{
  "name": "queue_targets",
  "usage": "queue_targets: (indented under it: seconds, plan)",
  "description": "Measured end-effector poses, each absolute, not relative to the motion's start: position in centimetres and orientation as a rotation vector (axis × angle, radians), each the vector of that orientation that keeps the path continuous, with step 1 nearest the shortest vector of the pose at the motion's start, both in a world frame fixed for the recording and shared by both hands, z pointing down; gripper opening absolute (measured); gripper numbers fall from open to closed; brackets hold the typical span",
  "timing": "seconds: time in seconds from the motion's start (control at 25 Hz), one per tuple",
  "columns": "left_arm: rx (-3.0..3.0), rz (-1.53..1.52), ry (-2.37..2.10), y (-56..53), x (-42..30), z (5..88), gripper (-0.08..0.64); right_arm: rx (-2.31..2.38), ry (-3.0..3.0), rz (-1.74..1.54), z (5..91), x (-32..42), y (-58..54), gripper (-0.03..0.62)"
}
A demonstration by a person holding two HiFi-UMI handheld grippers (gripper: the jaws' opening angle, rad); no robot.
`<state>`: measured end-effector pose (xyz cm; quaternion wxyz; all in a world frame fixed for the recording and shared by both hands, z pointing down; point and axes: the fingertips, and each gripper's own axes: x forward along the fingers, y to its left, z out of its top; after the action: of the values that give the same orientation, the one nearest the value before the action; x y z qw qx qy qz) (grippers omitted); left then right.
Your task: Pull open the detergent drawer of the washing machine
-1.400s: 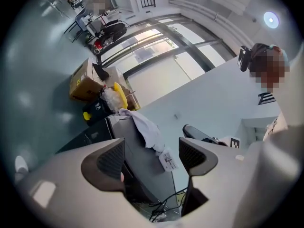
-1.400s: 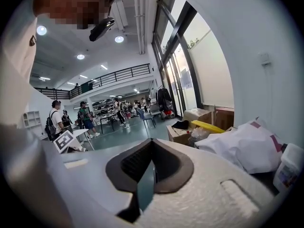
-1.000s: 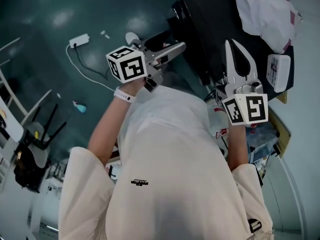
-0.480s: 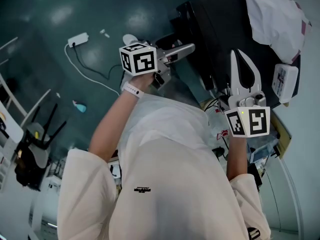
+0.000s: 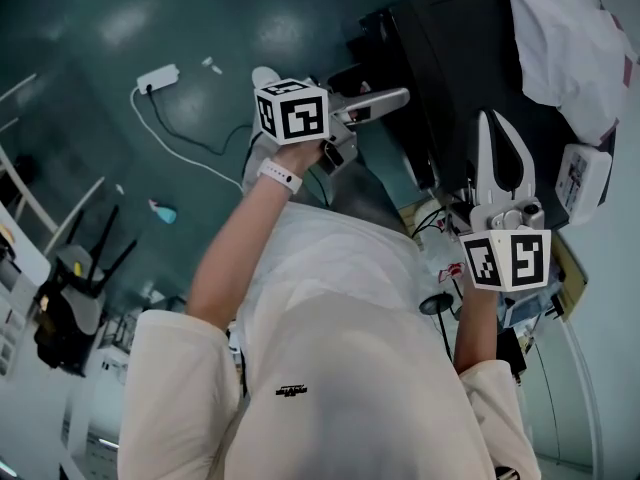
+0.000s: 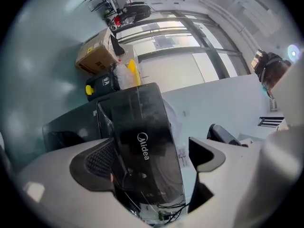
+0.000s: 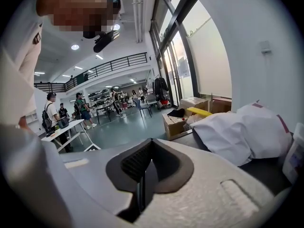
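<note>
The detergent drawer cannot be picked out as a separate outline. By judgement it belongs to the glossy dark front band of the washing machine [image 6: 142,122], which stands ahead and to the right of the person. That band lies straight ahead of the left gripper [image 6: 152,158], framed in the gap between its jaws but well apart from both pads. The jaws have just been opening and stand wide with nothing held. A drawer there would slide out of the front face toward the person, along the line in which this gripper points. The left gripper is the nearer to that face. The right gripper [image 7: 145,172] hangs over the machine's top, near a white cloth bundle [image 7: 237,132], with its jaws together and empty. The only legible writing is the brand "Midea" [image 6: 143,146] in white on the band. The small dark print on the person's shirt [image 5: 288,392] is too small to read.
</note>
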<state>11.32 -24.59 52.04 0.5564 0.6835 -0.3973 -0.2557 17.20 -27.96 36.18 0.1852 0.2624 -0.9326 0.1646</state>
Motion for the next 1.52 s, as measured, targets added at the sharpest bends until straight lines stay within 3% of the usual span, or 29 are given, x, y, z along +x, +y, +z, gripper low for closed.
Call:
queue_targets:
  seconds: [0.52,0.92,1.52]
  plan:
    - [1.671,-0.688,-0.784,-26.6,13.7,52.6,0.588,0.759,-2.602,0.526,38.0,18.7,-28.5,0.003]
    - [1.570,-0.693,-0.821,-26.7,13.1,53.6,0.480,0.790,-2.594,0.552,38.3,19.1,-28.5,0.003]
    - [1.556,-0.674,-0.778,-26.5,13.2,53.5,0.469,0.803,-2.597,0.531,37.5,18.1,-27.7,0.003]
